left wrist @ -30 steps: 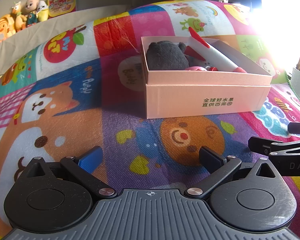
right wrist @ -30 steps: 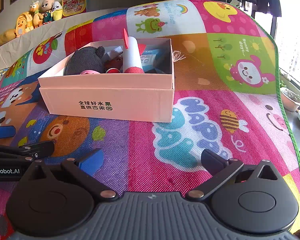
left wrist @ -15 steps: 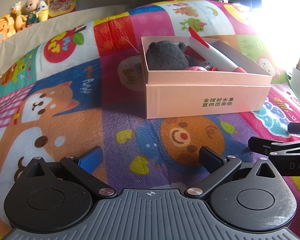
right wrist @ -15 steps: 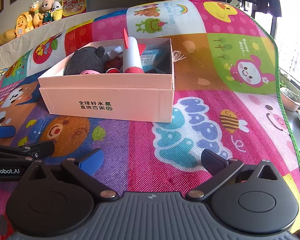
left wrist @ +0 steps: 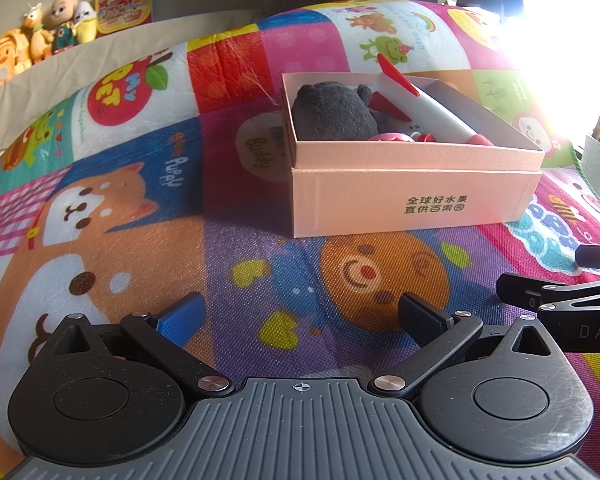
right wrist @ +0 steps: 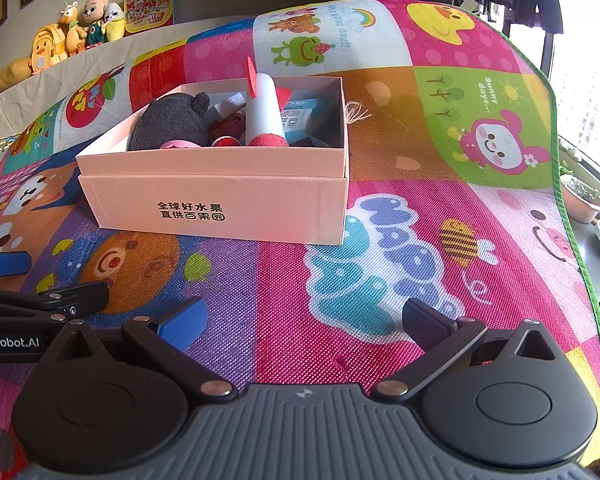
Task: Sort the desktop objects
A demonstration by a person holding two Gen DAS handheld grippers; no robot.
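Pink box (right wrist: 220, 204) sits mid-mat, toward far edge of play mat (right wrist: 440, 152), lid off. Inside: one grey plush (right wrist: 168, 126), one white-and-red rocket (right wrist: 265, 114), one blue carton (right wrist: 304, 116), possibly more small red bits, unclear. Left gripper (left wrist: 300, 316) and right gripper (right wrist: 302, 318) low near mat's near edge, jaws spread wide, empty.

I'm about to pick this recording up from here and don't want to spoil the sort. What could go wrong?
The rocket toy leans on the pink box's front wall with its tail above the rim; a nudge could tip it out. The box looks crowded around the grey plush, so anything added may perch or spill. The open left gripper and right gripper sit close together and could collide.
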